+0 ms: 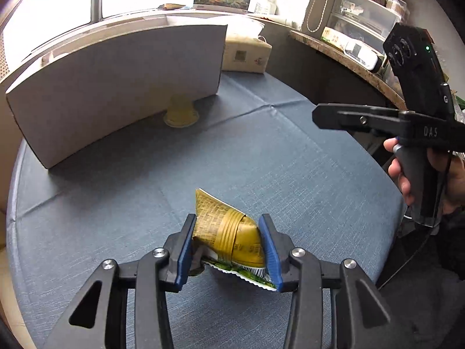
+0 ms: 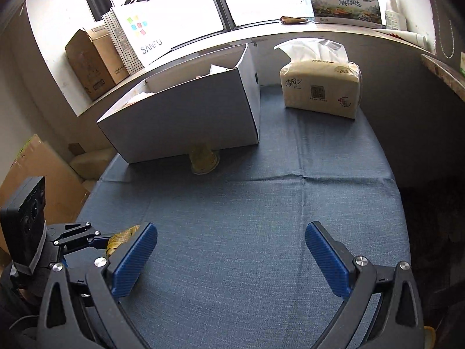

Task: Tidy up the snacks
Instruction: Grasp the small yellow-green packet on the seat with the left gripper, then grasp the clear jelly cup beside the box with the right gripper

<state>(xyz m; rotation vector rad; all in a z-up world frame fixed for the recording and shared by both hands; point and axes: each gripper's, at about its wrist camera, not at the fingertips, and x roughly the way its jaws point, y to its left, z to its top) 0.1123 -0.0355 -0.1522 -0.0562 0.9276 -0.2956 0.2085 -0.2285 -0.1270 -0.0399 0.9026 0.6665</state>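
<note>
From the left wrist, a crumpled gold foil snack packet [image 1: 232, 232] is seen pinched between the blue pads of the left gripper [image 1: 229, 250], low over the blue cloth-covered table [image 1: 290, 160]. A yellow plastic jelly cup [image 1: 180, 112] is seen upside down against the white cardboard box [image 1: 116, 87]. The right gripper [image 1: 319, 115] is held in a hand [image 1: 407, 171] at the right.

From the right wrist, the right gripper's fingers [image 2: 133, 258] are seen spread wide over bare cloth, nothing between them. A tissue pack [image 2: 319, 87] is seen beside the box.

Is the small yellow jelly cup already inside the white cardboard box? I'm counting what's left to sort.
No, the small yellow jelly cup stands on the blue tablecloth against the white cardboard box's outer wall.
</note>
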